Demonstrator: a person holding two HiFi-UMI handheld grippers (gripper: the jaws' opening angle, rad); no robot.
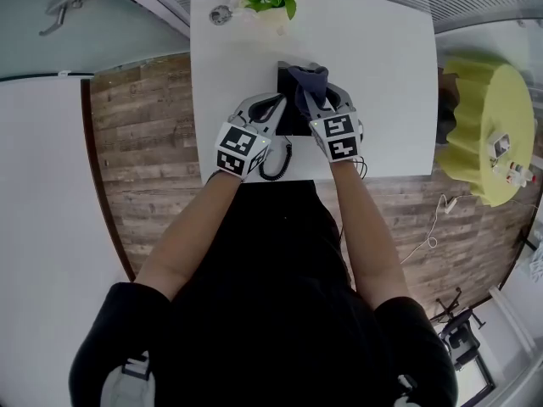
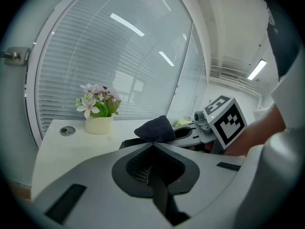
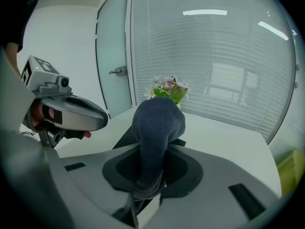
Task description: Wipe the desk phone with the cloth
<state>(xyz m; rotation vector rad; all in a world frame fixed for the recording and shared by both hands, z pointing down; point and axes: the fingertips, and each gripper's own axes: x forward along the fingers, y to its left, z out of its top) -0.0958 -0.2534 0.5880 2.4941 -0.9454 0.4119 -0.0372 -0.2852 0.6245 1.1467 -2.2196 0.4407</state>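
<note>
Overhead, from the head view, a dark desk phone (image 1: 288, 124) sat near the front edge of a white table (image 1: 382, 75), its coiled cord (image 1: 276, 166) trailing toward that edge; a flower pot (image 1: 270, 5) stood at the far edge; the left gripper (image 1: 273, 107) hovered at the phone's left side and the right gripper (image 1: 316, 107) at its right, carrying a dark blue cloth (image 1: 307, 83) bunched above the phone, apparently poised for wiping.

From the left gripper view, its jaws met on nothing, probably just standing by; the cloth (image 2: 155, 129) hung just ahead.

From the right gripper view, the jaws clamped the cloth's lower end; its free bulk (image 3: 157, 120) drooped forward over the phone (image 3: 125, 138), likely to serve as the wiping pad.
</note>
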